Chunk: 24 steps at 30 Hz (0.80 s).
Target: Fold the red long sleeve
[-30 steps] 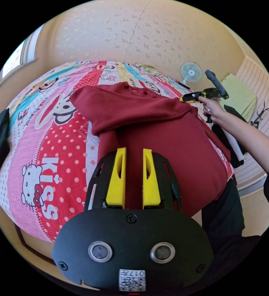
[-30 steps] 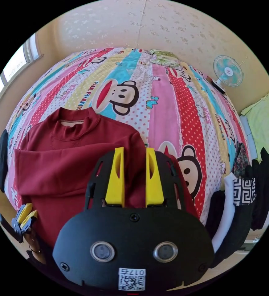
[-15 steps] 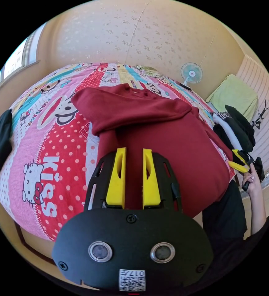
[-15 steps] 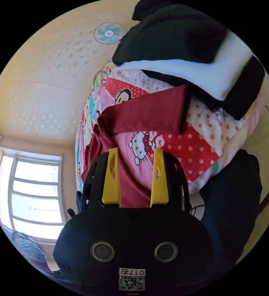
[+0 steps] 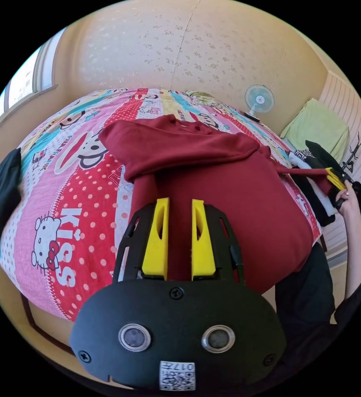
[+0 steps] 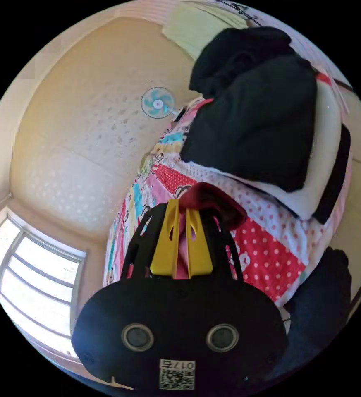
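Note:
The red long sleeve (image 5: pixel 230 194) lies front up on a cartoon-print bedspread (image 5: pixel 64 194), with one sleeve folded across its chest. My left gripper (image 5: pixel 179 206) hovers over the lower part of the shirt with its jaws a little apart, and nothing is pinched between them. The other sleeve (image 5: pixel 300 170) is stretched out sideways off the bed's edge. My right gripper (image 5: pixel 333 178) is shut on that sleeve's cuff. In the right gripper view the right gripper (image 6: pixel 183 206) has its jaws nearly together, with the bunched cuff (image 6: pixel 217 202) at their tips.
A stack of black and white clothes (image 6: pixel 267 124) lies at the bed's edge beside the held cuff. A small fan (image 5: pixel 259 99) and a green cloth (image 5: pixel 316 124) are by the far wall. A black item (image 5: pixel 0 202) lies at the bed's left edge. A person's forearm (image 5: pixel 354 240) holds the right gripper.
The right gripper went from above the shoulder to the free sleeve, shut on its cuff and pulled it out sideways. The left gripper has stayed put.

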{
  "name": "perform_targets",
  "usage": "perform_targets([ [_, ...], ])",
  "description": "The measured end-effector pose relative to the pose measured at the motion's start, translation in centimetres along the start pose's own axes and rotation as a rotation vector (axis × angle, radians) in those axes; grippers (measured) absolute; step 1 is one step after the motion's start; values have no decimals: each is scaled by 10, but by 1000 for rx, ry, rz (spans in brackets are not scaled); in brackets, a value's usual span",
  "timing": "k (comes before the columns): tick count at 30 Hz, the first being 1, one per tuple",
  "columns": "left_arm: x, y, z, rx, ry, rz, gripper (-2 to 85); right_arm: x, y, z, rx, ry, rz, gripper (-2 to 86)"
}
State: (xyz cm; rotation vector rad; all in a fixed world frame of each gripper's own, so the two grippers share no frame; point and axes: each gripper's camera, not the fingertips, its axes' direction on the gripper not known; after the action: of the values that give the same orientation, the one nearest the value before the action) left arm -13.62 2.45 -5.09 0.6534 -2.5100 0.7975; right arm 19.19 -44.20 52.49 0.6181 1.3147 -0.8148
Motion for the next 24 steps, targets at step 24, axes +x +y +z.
perform_targets([
  [24,14,-2,-2,-10,74,-32,87,-335,266,179,-521,-431,-819,88],
])
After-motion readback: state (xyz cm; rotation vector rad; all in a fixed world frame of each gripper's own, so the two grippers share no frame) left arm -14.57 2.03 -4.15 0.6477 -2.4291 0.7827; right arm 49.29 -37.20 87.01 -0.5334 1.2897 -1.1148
